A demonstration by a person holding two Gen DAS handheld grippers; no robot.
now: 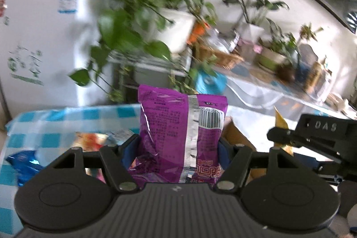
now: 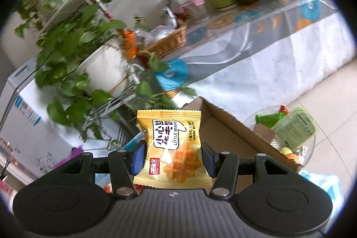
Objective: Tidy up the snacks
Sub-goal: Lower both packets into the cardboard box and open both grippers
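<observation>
Bright, even daylight; blurred backgrounds, fisheye warp.
Both views are smeared by motion: the plants [image 1: 142,3] and fridge [image 1: 40,21] are soft, while the purple packet [image 1: 180,137] and yellow packet [image 2: 173,148] stay sharp. Glare streaks the purple foil. Straight lines bow at the edges; corners go black in the right view.

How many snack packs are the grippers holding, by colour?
Purple pack, in the left gripper: 1
Yellow waffle pack, in the right gripper: 1
Total: 2
</observation>
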